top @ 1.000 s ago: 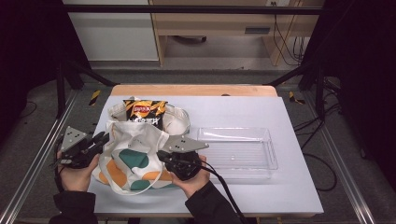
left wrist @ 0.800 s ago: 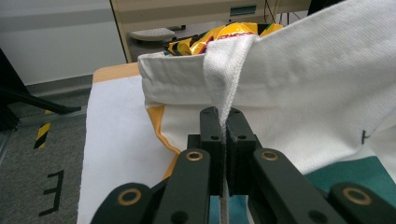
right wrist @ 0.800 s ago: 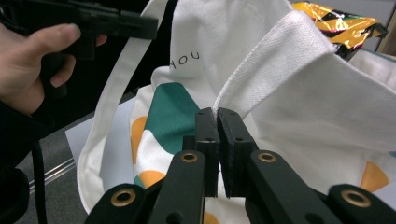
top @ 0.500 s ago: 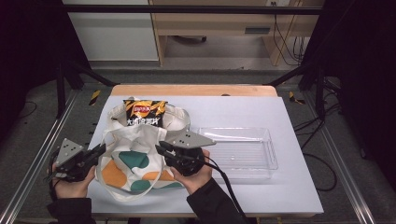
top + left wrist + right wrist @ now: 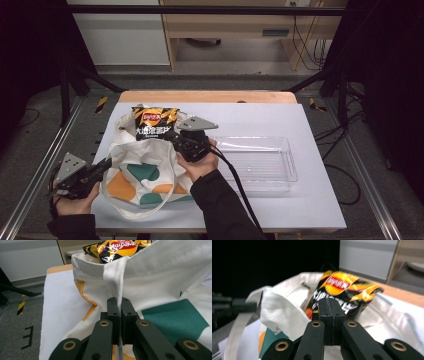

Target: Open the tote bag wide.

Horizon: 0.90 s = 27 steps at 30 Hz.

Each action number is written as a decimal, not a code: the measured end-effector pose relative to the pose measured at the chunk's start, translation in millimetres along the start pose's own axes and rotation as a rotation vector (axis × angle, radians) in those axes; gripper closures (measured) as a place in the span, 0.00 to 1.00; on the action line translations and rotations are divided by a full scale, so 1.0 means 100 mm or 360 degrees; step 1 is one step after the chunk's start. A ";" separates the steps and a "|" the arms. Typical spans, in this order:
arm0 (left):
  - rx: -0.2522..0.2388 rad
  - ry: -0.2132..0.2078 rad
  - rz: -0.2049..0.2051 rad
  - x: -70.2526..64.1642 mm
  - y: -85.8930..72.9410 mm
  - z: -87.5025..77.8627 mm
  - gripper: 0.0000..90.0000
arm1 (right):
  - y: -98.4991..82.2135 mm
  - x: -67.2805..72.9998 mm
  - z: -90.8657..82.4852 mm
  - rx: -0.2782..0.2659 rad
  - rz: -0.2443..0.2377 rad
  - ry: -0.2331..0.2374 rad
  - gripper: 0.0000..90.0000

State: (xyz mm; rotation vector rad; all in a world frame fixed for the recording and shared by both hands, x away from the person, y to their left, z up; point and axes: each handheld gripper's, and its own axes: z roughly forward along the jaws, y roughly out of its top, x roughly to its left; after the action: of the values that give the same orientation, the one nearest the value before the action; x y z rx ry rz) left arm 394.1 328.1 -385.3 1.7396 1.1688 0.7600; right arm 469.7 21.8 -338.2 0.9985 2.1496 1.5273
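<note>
Your left gripper pinches the white strap of the tote bag, which lies at the table's near left with the chip bag poking from its mouth. Your right gripper has just been closing; its jaws meet on nothing, just before the chip bag.

Crisp bag in tote, tray right.

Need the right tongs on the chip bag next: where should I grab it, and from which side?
Take the chip bag by its crimped top edge, coming in from the far side of the table. That half sticks out of the tote bag mouth and lies flat and thin; the rest is inside the cloth. The left tongs already pinch the tote's handle strap, which probably holds the tote.
</note>
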 end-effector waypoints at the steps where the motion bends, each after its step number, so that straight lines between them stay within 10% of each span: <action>1: 0.0001 0.0004 -0.0004 0.01 0.00 -0.01 0.97 | -0.02 0.01 0.01 0.0014 -0.0008 0.0014 1.00; 19: -0.0256 -0.0091 -0.0093 -0.02 0.23 -0.27 0.90 | -0.61 0.36 0.02 0.0169 -0.0110 0.0199 1.00; 27: -0.0180 -0.0166 -0.0027 -0.18 0.30 -0.12 1.00 | -0.84 0.42 0.06 0.0202 -0.0083 0.0246 1.00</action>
State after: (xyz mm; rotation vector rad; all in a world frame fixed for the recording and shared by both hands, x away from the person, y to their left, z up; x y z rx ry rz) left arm 388.4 310.1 -353.5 1.6539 1.0492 0.7032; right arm 414.2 39.5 -411.7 0.8816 2.3858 1.5044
